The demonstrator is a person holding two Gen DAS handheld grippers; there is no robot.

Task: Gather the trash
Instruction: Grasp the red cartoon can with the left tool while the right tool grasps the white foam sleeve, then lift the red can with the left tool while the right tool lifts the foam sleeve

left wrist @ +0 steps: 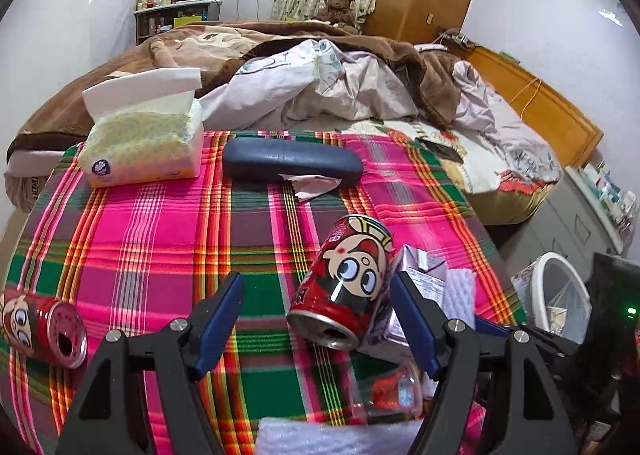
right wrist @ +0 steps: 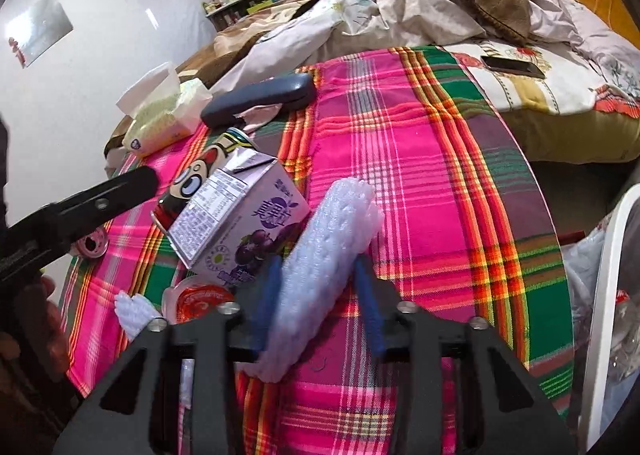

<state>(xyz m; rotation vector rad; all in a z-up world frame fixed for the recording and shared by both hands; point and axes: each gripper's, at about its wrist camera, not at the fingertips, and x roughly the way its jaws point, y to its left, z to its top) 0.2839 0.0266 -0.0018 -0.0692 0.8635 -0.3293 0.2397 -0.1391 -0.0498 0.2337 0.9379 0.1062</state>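
A red cartoon can (left wrist: 344,279) lies on its side on the plaid cloth (left wrist: 160,239), between my left gripper's (left wrist: 316,295) open fingers, nearer the right one. A purple juice carton (left wrist: 424,279) leans against it; both show in the right wrist view, the carton (right wrist: 240,215) in front of the can (right wrist: 200,179). A second red can (left wrist: 44,327) lies at the left edge. My right gripper (right wrist: 316,271) is shut on a roll of white bubble wrap (right wrist: 324,255). A red-lidded plastic cup (right wrist: 200,297) lies below the carton.
A tissue pack (left wrist: 140,143), a dark glasses case (left wrist: 292,163) and a paper scrap (left wrist: 312,185) lie at the cloth's far side. A white bin with a plastic liner (left wrist: 556,295) stands off the right edge. A bed with a phone (right wrist: 512,66) lies beyond.
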